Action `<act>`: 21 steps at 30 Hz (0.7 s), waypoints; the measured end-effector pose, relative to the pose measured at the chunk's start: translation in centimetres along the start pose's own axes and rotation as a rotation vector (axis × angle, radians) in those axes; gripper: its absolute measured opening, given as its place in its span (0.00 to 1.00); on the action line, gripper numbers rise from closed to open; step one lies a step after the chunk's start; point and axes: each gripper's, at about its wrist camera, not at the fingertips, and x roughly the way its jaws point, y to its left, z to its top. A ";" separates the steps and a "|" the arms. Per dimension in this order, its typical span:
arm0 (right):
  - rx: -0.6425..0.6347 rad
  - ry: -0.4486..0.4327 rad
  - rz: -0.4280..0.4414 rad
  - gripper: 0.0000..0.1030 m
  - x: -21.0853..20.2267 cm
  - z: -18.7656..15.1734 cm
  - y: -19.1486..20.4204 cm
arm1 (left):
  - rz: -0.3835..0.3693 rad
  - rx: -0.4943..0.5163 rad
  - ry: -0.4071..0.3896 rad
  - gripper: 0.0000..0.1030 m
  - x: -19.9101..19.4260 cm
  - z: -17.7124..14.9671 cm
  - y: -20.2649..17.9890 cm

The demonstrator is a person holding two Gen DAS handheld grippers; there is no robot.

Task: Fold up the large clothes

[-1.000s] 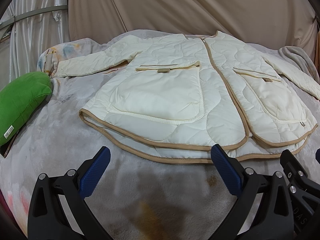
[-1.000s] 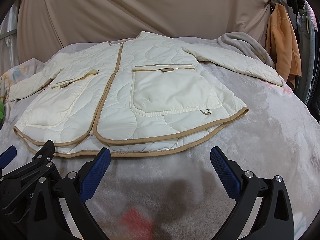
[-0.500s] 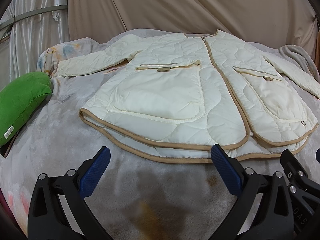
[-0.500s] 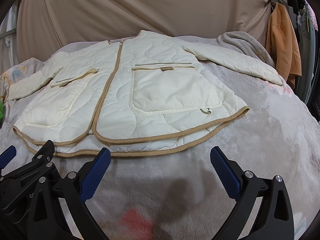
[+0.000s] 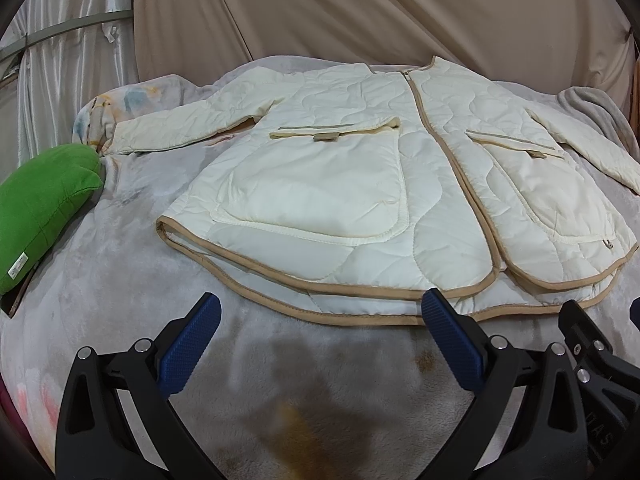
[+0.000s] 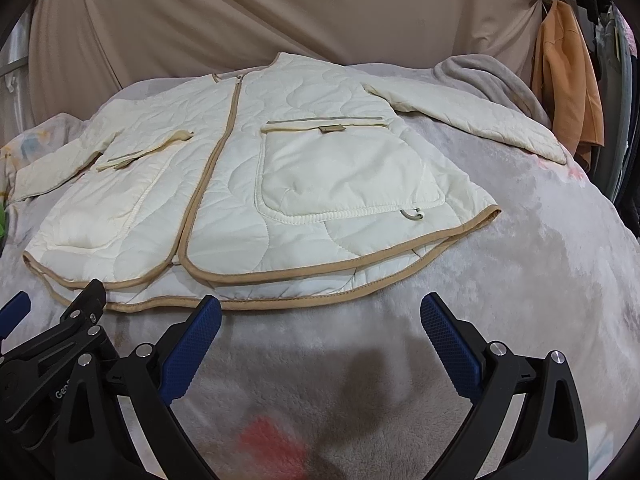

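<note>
**Jacket spread flat, both grippers poised at the hem**

A plush grey blanket [image 5: 120,280] covers the bed, soft and faintly stained, giving a broad surface to fold on. On it, across the middle, lies the jacket [image 5: 360,184]: cream, quilted in wavy stitching, edged with tan binding, front side up and closed along the centre. It looks laid out this way so the first fold can start from a flat, even shape. Both sleeves are stretched outward, the right sleeve [image 6: 480,120] reaching toward a rumpled grey throw. Two large smooth patch pockets sit on the front panels, each with a tan tab.

A green cushion [image 5: 40,208] rests at the blanket's edge, well clear of the jacket. An orange garment [image 6: 568,80] hangs beyond the bed.

The left gripper [image 5: 320,344] and right gripper [image 6: 320,344] sit side by side just short of the curved hem, each with its ribbed blue fingers spread wide, holding nothing. No fold has begun; the hem is probably the first thing to grasp.
</note>
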 end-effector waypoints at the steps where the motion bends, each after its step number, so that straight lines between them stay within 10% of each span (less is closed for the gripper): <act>1: 0.000 0.000 0.001 0.95 0.0 0.0 0.0 | -0.002 -0.002 0.000 0.95 0.0 0.0 0.0; 10: 0.040 0.050 0.153 0.95 -0.7 4.2 -5.2 | -0.109 -0.059 -0.017 0.95 -0.8 1.2 3.3; 21: 0.576 0.044 0.026 0.95 10.3 13.9 -33.0 | -0.056 -0.028 0.008 0.95 3.4 11.6 7.7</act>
